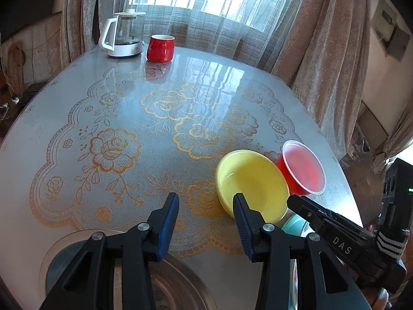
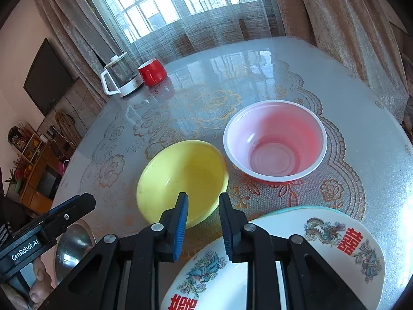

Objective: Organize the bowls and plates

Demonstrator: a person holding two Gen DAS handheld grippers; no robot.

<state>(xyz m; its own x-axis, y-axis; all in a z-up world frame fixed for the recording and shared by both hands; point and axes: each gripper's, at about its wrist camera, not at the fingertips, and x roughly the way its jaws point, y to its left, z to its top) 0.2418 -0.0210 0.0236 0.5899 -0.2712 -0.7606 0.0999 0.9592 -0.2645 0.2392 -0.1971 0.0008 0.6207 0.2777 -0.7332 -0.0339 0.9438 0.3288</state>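
A round glossy surface (image 2: 258, 59) under a clear cover printed with gold roses, set before a curtained window; a glass kettle (image 1: 124, 35) and a red mug (image 1: 160, 48) stand at its far side.

The yellow bowl (image 2: 183, 180), shallow and matte, sits upright near the front edge. Just beside it stands the pink plastic bowl (image 2: 275, 142), deeper, thin-walled and translucent with a white rim; whether the two rims touch cannot be told. A white plate (image 2: 335, 232) painted with a dragon, a phoenix and red characters lies nearest the viewer, with a pale green rim (image 2: 309, 208) showing beneath it. A metal dish (image 1: 175, 284) lies at the left.

The left claw (image 1: 206, 206) is open and empty, its right finger over the yellow bowl's near rim. The right claw (image 2: 204, 206) is partly open and also empty, its left finger over that same rim, its right finger outside the bowl.

Risks, as judged: both claws converge on one bowl and may collide. A pinch on a sloped rim may slip or tip the bowl. A push may slide it on the slick cover into the light pink bowl, knocking that away.
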